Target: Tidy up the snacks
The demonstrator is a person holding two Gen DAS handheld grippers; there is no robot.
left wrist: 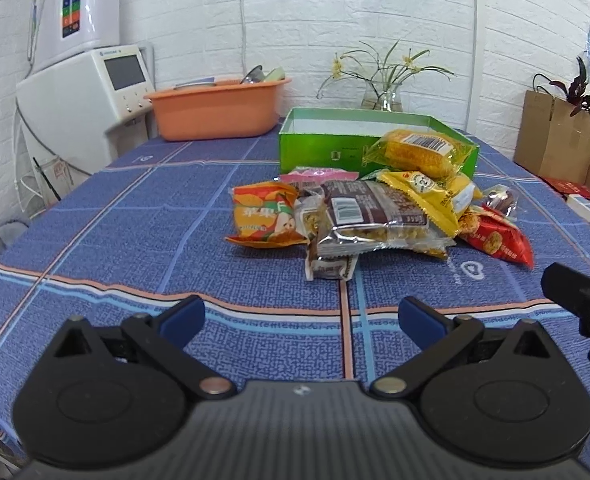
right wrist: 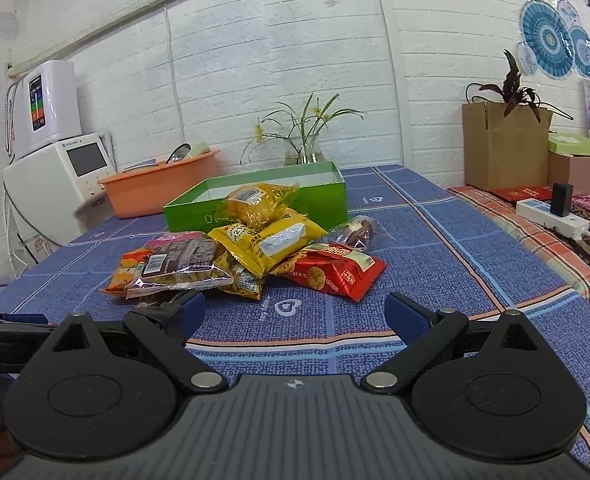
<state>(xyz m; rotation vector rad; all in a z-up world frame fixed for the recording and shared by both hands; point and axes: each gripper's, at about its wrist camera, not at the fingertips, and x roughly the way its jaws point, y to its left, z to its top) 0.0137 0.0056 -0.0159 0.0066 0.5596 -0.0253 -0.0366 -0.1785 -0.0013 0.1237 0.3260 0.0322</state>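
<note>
- Two grippers, left gripper [left wrist: 301, 318] and right gripper [right wrist: 295, 314], hover low over the blue tablecloth [left wrist: 135, 220], jaws spread wide and empty.
- Just ahead, the snack pile [left wrist: 375, 212] lies heaped against the green box [left wrist: 319, 152].
- Nothing appears inside the box; seemingly all the sorting remains.

A table [left wrist: 95, 240] is covered by a blue checked cloth [right wrist: 435, 248] — on it are set an orange basin [left wrist: 215, 110], a green box [left wrist: 319, 148], a glass vase [left wrist: 387, 98] and a heap of snack packets [left wrist: 359, 216] before the box
</note>
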